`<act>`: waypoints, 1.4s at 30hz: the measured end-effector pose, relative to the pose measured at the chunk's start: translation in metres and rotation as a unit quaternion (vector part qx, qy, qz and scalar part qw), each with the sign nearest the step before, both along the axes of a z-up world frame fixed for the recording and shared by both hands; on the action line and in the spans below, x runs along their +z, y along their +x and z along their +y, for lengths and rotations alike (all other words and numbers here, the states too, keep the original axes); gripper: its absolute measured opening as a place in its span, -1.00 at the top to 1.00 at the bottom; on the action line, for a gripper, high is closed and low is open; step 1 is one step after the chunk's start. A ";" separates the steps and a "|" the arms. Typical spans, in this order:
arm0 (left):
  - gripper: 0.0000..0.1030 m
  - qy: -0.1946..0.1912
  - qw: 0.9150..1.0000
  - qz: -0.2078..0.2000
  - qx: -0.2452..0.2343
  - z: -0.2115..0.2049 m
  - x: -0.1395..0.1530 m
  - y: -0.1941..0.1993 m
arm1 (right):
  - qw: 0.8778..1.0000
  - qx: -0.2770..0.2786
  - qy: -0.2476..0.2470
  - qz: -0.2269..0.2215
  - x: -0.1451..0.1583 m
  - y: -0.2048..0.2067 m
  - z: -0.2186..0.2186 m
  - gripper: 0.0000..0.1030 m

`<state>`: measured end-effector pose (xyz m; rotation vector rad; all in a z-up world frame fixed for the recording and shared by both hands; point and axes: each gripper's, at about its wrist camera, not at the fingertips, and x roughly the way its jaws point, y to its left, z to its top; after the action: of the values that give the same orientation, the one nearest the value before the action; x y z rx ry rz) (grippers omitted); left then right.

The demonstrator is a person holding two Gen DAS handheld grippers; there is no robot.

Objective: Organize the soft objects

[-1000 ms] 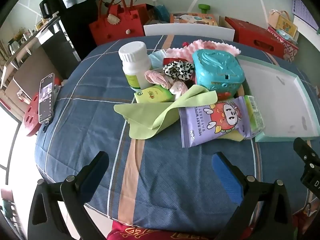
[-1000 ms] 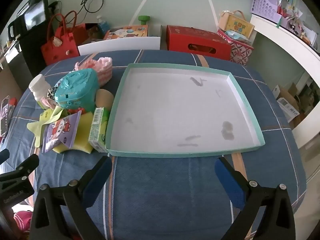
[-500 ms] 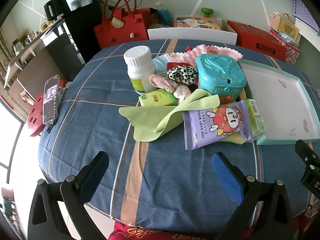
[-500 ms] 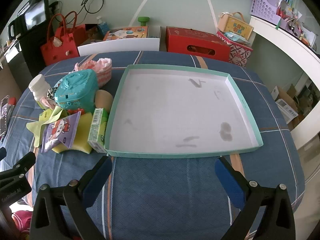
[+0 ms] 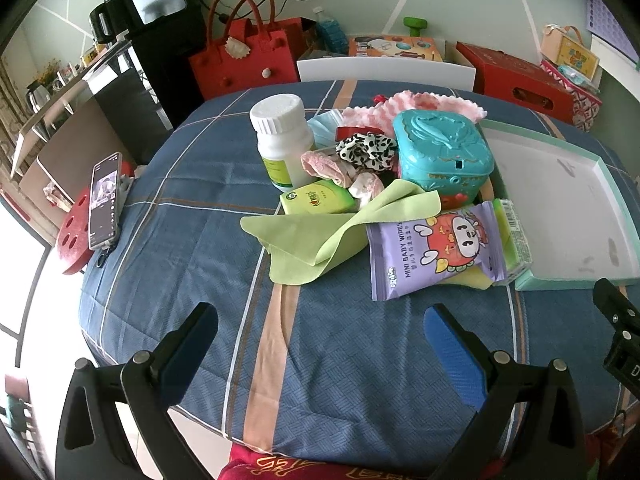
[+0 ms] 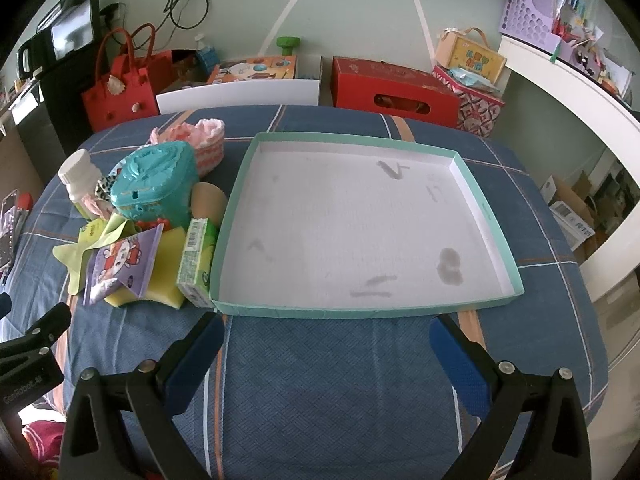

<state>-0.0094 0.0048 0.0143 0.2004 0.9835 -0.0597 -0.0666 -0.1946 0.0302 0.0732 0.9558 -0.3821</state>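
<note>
A pile of items sits mid-table: a light green cloth (image 5: 320, 236), a purple baby wipes pack (image 5: 432, 248), a spotted scrunchie (image 5: 366, 150), a pink scrunchie (image 5: 324, 164), a pink fluffy cloth (image 5: 416, 104) and a yellow sponge (image 6: 164, 280). A teal-rimmed white tray (image 6: 496, 216) lies empty to the right of the pile. My left gripper (image 5: 320, 332) hovers open above the near table edge, short of the cloth. Open too, my right gripper (image 6: 326, 344) hangs before the tray's near rim.
Hard items share the pile: a white bottle (image 5: 282, 140), a teal plastic box (image 5: 440, 152), a green tissue pack (image 5: 316, 200) and a green carton (image 6: 196, 260). A phone (image 5: 105, 200) lies at the table's left edge. Red bags and boxes stand behind.
Both grippers have drifted slightly back and up from the table; the view shows a little more of the scene. Nothing on the table has moved.
</note>
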 end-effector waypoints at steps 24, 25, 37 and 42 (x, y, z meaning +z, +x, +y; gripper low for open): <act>-0.99 0.001 1.000 0.001 0.001 0.000 0.000 0.001 | 1.000 0.003 -0.012 -0.001 0.003 -0.003 0.003 -1.00; -0.99 0.001 1.000 0.001 0.001 0.000 -0.001 0.001 | 1.000 0.003 -0.013 -0.002 0.003 -0.003 0.004 -1.00; -0.99 0.001 1.000 0.001 0.001 0.001 -0.001 0.001 | 1.000 0.003 -0.015 -0.001 0.004 -0.002 0.005 -1.00; -0.99 0.001 1.000 0.002 0.001 0.001 -0.001 0.001 | 1.000 0.003 -0.015 -0.001 0.004 -0.002 0.005 -1.00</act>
<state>-0.0086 0.0055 0.0132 0.2017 0.9874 -0.0569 -0.0691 -0.1895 0.0343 0.0426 0.9469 -0.3906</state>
